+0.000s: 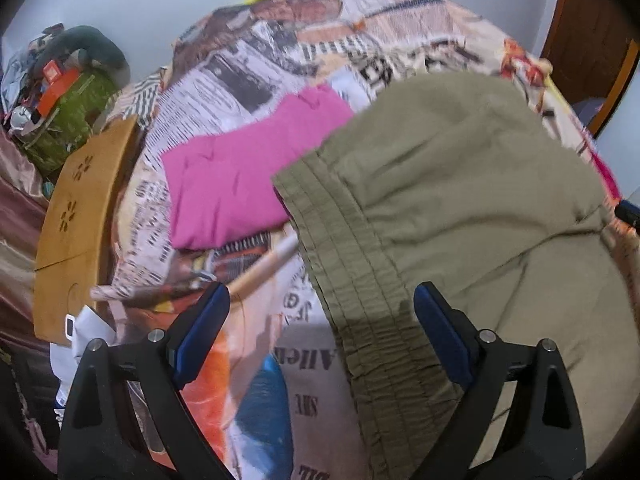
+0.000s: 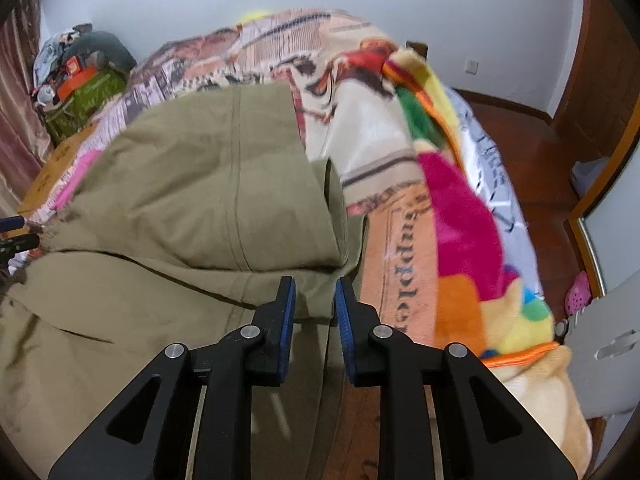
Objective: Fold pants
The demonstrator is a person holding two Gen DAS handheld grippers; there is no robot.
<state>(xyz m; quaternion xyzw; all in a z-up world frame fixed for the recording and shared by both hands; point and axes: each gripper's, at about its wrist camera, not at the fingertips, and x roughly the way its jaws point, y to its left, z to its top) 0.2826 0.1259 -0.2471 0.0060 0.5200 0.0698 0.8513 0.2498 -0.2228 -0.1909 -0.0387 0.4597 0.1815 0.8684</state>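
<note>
Olive-green pants [image 1: 460, 184] lie folded over on a bed with a newspaper-print cover [image 1: 224, 92]. Their gathered elastic waistband [image 1: 360, 280] runs down between the fingers of my left gripper [image 1: 322, 304], which stands wide open above it with nothing pinched. In the right wrist view the pants [image 2: 180, 200] fill the left half, one layer doubled over another. My right gripper [image 2: 316, 300] hovers at their right edge with its blue pads [image 2: 288, 312] a narrow gap apart. Olive cloth shows in that gap, but the pads do not press on it.
A folded pink garment [image 1: 232, 184] lies beyond the waistband. A tan cardboard box [image 1: 76, 224] and a heap of bags [image 1: 68, 92] sit at the bed's left. A bright fleece blanket [image 2: 452, 208] hangs over the right edge above the wooden floor [image 2: 540, 168].
</note>
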